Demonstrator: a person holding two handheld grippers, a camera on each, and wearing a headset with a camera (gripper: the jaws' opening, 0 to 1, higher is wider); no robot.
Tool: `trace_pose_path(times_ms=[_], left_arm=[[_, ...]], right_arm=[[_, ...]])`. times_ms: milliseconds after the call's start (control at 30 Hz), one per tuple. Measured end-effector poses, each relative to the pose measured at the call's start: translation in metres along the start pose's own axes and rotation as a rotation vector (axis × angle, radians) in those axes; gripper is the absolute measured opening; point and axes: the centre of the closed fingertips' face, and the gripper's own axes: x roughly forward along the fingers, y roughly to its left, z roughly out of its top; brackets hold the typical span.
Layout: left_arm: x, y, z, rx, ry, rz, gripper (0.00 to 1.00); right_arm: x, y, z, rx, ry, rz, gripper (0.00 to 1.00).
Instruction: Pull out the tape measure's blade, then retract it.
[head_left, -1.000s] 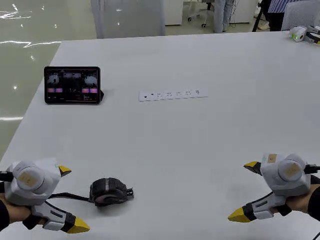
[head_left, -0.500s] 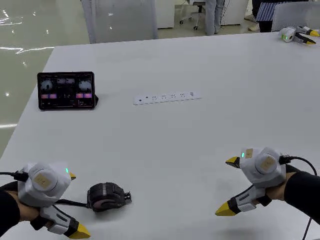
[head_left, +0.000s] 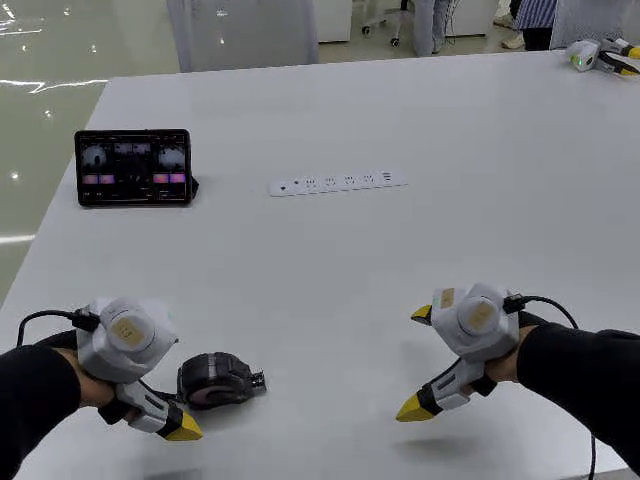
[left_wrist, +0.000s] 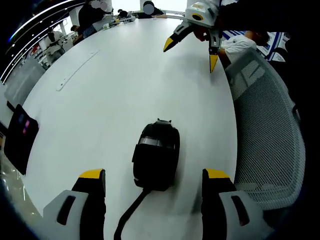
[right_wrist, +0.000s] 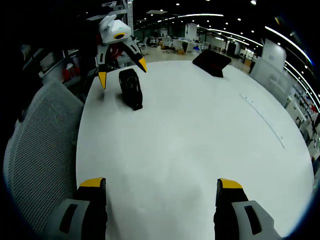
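- At 7 o'clock on the white table (head_left: 400, 240), a black tape measure (head_left: 215, 380) lies flat with no blade drawn out.
- Left gripper (left_wrist: 154, 176) straddles it, jaws wide apart and not yet clamped, with the tape measure between them.
- Right gripper (head_left: 415, 362) hovers at 5 o'clock, well apart, jaws spread and empty.
- Likely hazard: a loose or off-centre squeeze on the rounded body could let it twist or slide across the smooth top when the end tab (head_left: 258, 380), facing 3 o'clock, is tugged.

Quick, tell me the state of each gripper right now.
Left gripper: open, tape measure lying between its jaw tips, not gripped.
Right gripper: open, holding nothing.
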Motion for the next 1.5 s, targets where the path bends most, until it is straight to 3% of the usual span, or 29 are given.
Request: trace_pose_path(times_ms=[167,267,433,600,667,700,767,1067,1333,1500], left_arm=[[0.006,0.0,0.009,0.005,-0.003,-0.011,0.63],[0.01,0.001,0.017,0.015,-0.006,-0.004,0.54],[0.014,0.001,0.024,0.034,-0.012,-0.008,0.51],[0.018,0.001,0.022,0.058,0.012,-0.012,0.48],[0.018,0.0,0.02,0.087,0.025,-0.018,0.39],[0.019,-0.01,0.02,0.072,0.03,-0.06,0.33],[0.021,-0.005,0.021,0.1,0.026,-0.026,0.33],[0.021,-0.004,0.021,0.123,0.007,-0.033,0.32],[0.022,-0.008,0.02,0.227,0.015,-0.019,0.32],[0.022,-0.007,0.02,0.223,0.009,-0.002,0.32]], right_arm=[[0.011,0.004,0.014,-0.05,0.007,0.02,0.86],[0.017,0.007,0.034,-0.061,-0.028,0.029,0.85],[0.024,0.014,0.064,-0.123,-0.05,0.04,0.83],[0.035,0.027,0.087,-0.157,-0.066,0.075,0.82],[0.04,0.029,0.09,-0.161,-0.066,0.083,0.81],[0.044,0.03,0.092,-0.164,-0.064,0.089,0.81],[0.048,0.033,0.095,-0.168,-0.06,0.101,0.8],[0.07,0.038,0.108,-0.154,-0.062,0.118,0.72],[0.082,0.05,0.113,-0.137,-0.05,0.135,0.66],[0.089,0.054,0.115,-0.165,-0.044,0.145,0.59]])
